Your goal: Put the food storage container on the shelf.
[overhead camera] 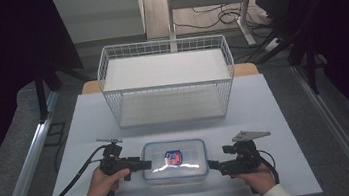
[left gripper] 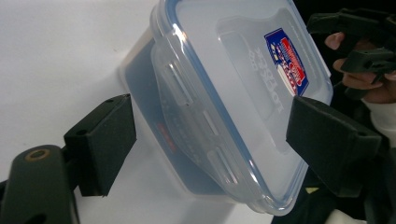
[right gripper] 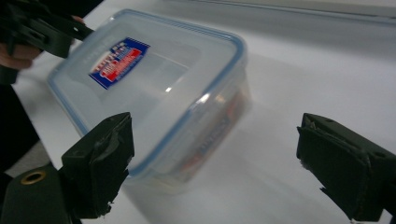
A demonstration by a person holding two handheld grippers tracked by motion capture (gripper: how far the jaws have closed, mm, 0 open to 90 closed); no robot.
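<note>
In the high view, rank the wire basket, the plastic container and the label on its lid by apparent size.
1. wire basket, though it stands farther from the camera.
2. plastic container.
3. label, a small patch on the container's lid.

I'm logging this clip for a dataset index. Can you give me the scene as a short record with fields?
setting: white table
main object: clear lidded plastic container, blue seal, label on lid
behind it: white wire basket, nothing seen inside
left gripper: open, at the container's left end, jaws either side of it
right gripper: open, just off the container's right end
lid: on
</note>
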